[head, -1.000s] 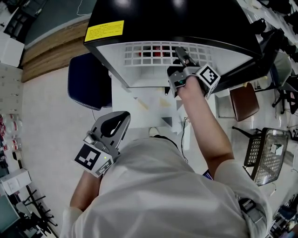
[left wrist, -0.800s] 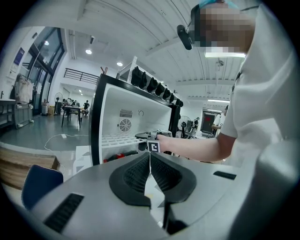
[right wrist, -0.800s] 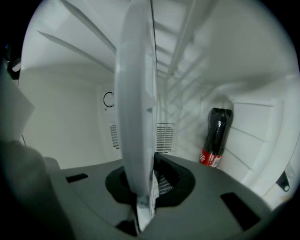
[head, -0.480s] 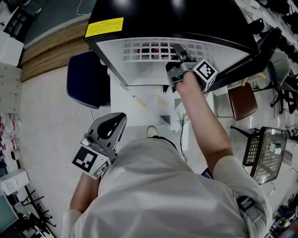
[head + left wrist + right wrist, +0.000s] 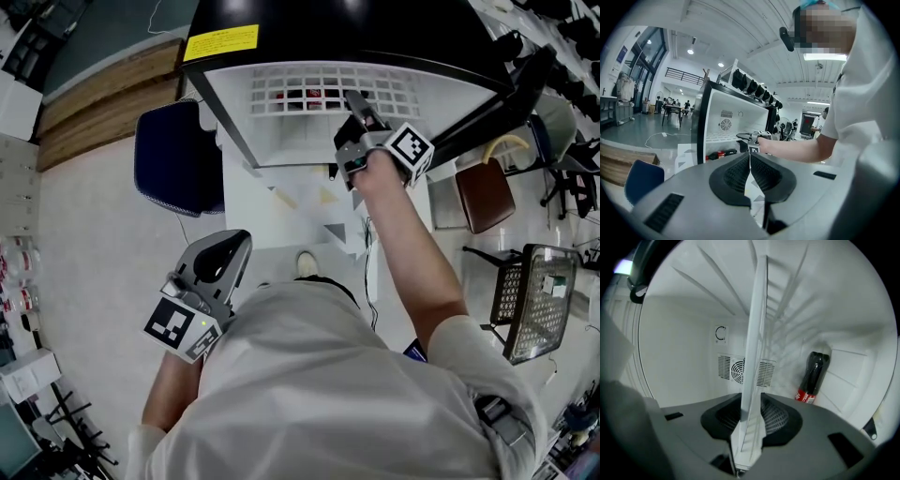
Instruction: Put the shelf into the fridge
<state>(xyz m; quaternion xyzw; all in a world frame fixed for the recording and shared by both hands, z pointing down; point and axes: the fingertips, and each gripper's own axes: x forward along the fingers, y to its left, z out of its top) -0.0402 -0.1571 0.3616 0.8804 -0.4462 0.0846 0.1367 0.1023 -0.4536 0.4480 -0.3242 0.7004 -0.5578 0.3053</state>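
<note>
Black fridge (image 5: 356, 28) holds the white shelf (image 5: 309, 91)

Right gripper (image 5: 362, 111) at the shelf's front edge, jaws just opened, edge loose between them. Left gripper (image 5: 232, 251), jaws together and empty, near the person's side. Cola bottle (image 5: 813, 376) lies beneath the shelf

Right arm (image 5: 412, 253): stretched forward, forearm bare, wrist at the mouth of the fridge (image 5: 356, 33). Right gripper (image 5: 359, 105): points level into the fridge opening, rolled onto its side. Its jaws have just been opening and stand apart, with the edge of the shelf (image 5: 754, 333) between them, pads not pressing it.

Left arm (image 5: 167, 392): elbow bent, held at the torso, well back from the fridge. Left gripper (image 5: 236, 246): aims toward the fridge, tipped slightly down. Jaws together, nothing between them.
</note>
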